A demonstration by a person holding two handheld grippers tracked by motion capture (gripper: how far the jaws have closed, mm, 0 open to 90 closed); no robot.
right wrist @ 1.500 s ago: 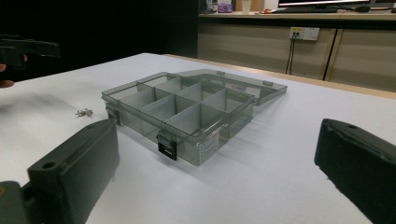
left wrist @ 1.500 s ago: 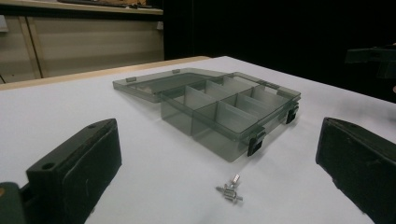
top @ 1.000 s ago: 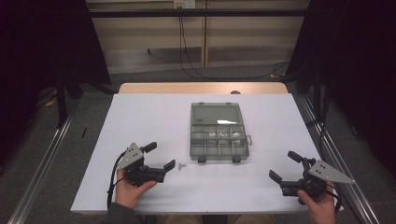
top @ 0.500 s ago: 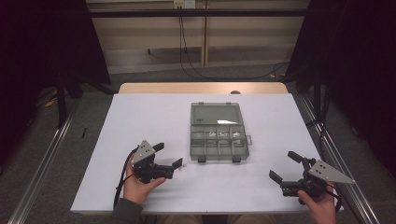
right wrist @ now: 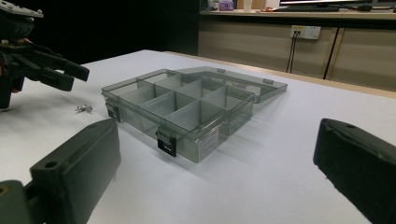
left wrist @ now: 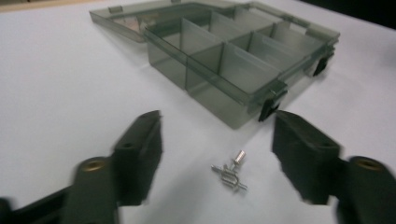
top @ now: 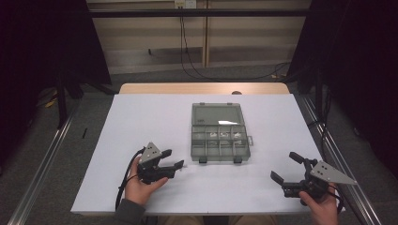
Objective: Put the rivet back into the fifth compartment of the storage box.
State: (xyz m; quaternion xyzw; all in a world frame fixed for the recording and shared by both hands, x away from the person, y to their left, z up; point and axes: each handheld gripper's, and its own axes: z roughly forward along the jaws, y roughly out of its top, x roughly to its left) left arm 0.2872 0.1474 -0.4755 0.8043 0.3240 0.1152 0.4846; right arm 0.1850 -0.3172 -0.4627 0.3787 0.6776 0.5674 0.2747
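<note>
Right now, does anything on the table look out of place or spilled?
A few small metal screws lie loose on the white table, just outside the open compartment box near its front-left corner, between the open jaws of the left hand-held gripper. Nothing else stands out.

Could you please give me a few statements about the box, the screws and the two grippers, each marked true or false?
1. The box lies open, its lid flat on the table. True.
2. The screws lie inside a compartment. False: they lie on the table, just outside the box's near corner.
3. The left gripper is open, with the screws ahead between its jaws. True.
4. The right gripper is shut on a screw. False: it is open and holds nothing.
5. The box's two black latches face the person. True.
</note>
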